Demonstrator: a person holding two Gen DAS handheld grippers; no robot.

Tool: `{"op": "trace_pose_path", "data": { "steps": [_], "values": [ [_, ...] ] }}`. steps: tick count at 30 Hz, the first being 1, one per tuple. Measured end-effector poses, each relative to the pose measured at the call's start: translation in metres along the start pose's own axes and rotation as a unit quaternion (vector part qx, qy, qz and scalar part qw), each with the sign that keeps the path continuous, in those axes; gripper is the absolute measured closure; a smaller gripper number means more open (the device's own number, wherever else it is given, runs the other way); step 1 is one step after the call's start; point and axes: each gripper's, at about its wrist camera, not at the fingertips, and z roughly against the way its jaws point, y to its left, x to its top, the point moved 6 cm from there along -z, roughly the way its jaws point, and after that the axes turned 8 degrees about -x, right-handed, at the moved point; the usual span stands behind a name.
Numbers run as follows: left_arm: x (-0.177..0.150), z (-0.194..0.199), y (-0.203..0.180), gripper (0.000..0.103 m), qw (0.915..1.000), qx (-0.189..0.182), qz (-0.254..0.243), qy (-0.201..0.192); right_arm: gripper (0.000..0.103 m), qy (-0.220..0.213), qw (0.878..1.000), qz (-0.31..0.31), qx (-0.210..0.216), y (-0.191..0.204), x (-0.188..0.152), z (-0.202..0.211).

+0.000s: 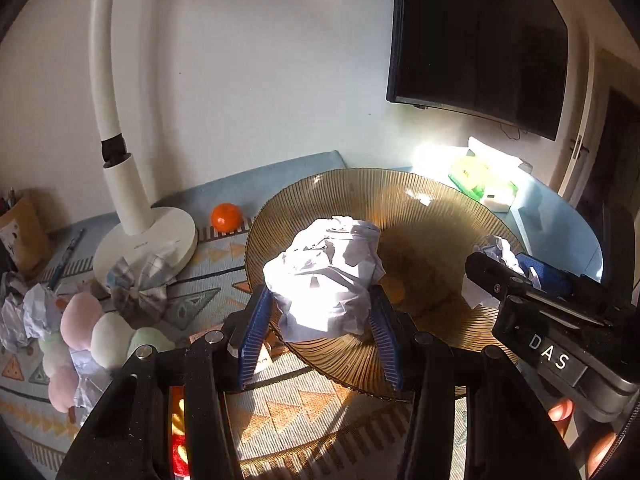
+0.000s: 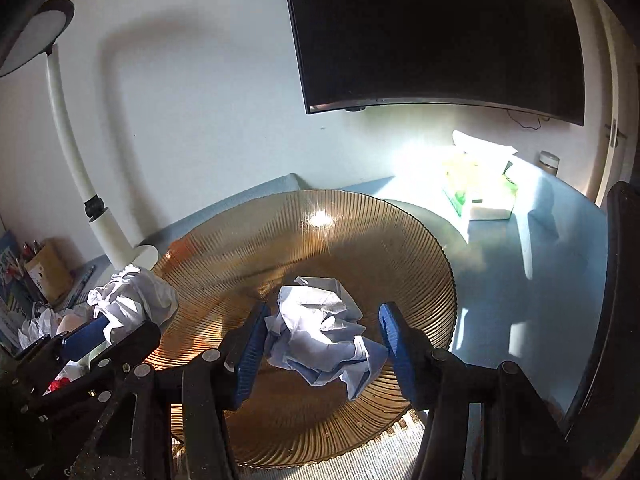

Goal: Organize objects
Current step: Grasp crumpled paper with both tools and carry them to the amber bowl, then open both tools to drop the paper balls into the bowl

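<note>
Over amber ribbed plate (image 1: pixel 420 208): white, crumpled paper ball (image 1: pixel 324 276).

My right gripper (image 2: pixel 320 344) holds a crumpled paper ball (image 2: pixel 320 340) between its blue fingers (image 2: pixel 250 354), above a ribbed amber glass plate (image 2: pixel 360 240). At the left edge, my left gripper (image 2: pixel 86 340) carries a second paper ball (image 2: pixel 128 300). A white lamp (image 2: pixel 76 168) stands behind. A tissue box (image 2: pixel 480 188) sits in sunlight on the counter (image 2: pixel 520 280), below a dark screen (image 2: pixel 432 32).
</note>
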Motion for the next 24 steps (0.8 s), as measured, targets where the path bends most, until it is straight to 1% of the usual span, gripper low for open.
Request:
{"op": "trace_pose_path", "data": {
  "steps": [4, 6, 7, 9, 11, 12, 13, 15, 20, 22, 24],
  "values": [
    [-0.004, -0.011, -0.001, 0.057, 1.0, 0.0, -0.003, 0.004, 0.047, -0.01, 1.0, 0.014, -0.024, -0.002, -0.003, -0.007],
    [-0.006, -0.014, -0.005, 0.055, 0.9999, 0.001, -0.013, 0.003, 0.041, -0.009, 1.0, 0.013, -0.023, -0.004, -0.005, -0.011],
    [-0.006, -0.014, -0.007, 0.054, 0.9999, 0.001, -0.016, -0.002, 0.031, -0.007, 1.0, 0.009, -0.02, -0.004, -0.005, -0.012],
    [-0.004, -0.014, -0.006, 0.043, 0.9998, 0.007, -0.014, -0.011, 0.029, -0.01, 1.0, -0.001, -0.022, -0.009, -0.005, -0.012],
    [-0.002, -0.011, -0.001, 0.015, 0.9997, 0.013, -0.005, -0.018, 0.028, -0.013, 1.0, -0.009, -0.022, -0.014, -0.005, -0.012],
    [-0.001, -0.009, 0.001, 0.011, 0.9997, 0.01, 0.002, -0.023, 0.026, -0.013, 1.0, -0.014, -0.019, -0.016, -0.005, -0.012],
    [0.001, -0.006, 0.003, 0.009, 0.9996, 0.004, 0.009, -0.027, 0.024, -0.012, 1.0, -0.018, -0.015, -0.016, -0.006, -0.012],
    [0.003, -0.001, 0.004, 0.009, 0.9994, -0.003, 0.014, -0.031, 0.023, -0.012, 1.0, -0.016, -0.012, -0.014, -0.007, -0.012],
    [0.002, 0.022, 0.004, 0.009, 0.9989, 0.008, 0.007, -0.045, 0.023, -0.03, 0.999, 0.004, -0.018, -0.004, -0.007, 0.005],
    [-0.001, 0.038, 0.008, 0.009, 0.9985, 0.013, 0.01, -0.052, 0.023, -0.04, 0.999, 0.008, -0.016, 0.001, -0.008, 0.018],
    [-0.006, 0.061, 0.016, 0.009, 0.9977, 0.019, 0.016, -0.063, 0.023, -0.049, 0.999, 0.014, -0.005, 0.009, -0.01, 0.034]
  ]
}}
